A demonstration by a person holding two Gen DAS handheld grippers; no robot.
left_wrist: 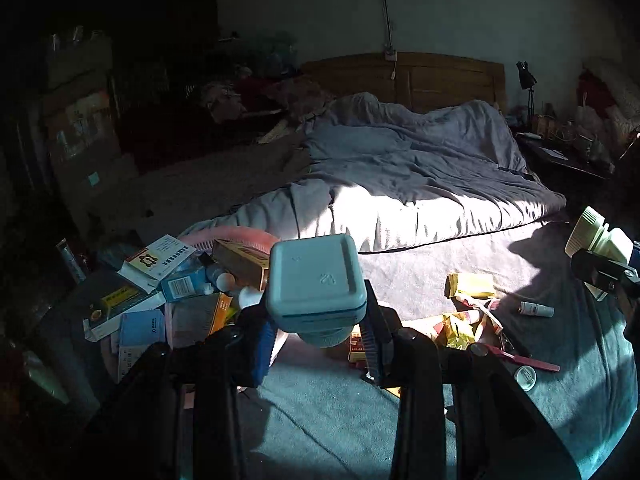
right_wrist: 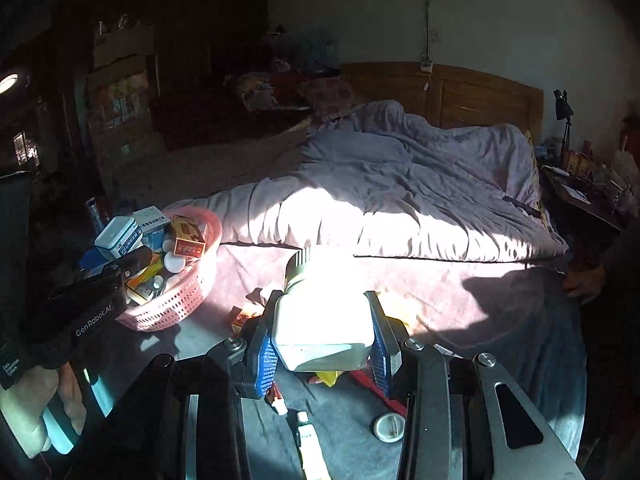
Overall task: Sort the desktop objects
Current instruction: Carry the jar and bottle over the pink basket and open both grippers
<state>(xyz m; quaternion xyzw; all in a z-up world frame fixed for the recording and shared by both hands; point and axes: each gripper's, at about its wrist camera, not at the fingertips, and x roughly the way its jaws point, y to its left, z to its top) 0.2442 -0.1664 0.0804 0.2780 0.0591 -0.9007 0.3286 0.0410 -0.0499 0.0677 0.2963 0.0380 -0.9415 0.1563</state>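
Left tongs (left_wrist: 316, 344) clamp a pale-blue square bottle (left_wrist: 316, 280) and right tongs (right_wrist: 322, 340) clamp a white bottle (right_wrist: 324, 312), both at lower-centre frame, likely bound for the pink basket (right_wrist: 176, 300).

Black metal tongs (right_wrist: 323, 344), blue ribbed pads (right_wrist: 266, 364), silver screws; left tongs (left_wrist: 316, 328) alike, white "GenRobot.AI" lettering.

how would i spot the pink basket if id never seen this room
Start at the bed with the rumpled grey quilt. Below the quilt's near left corner, on the flat bedspread, sits the pink basket. It is the only round, slotted plastic container there, heaped with medicine boxes and small bottles, while everything else lies loose on the cloth.
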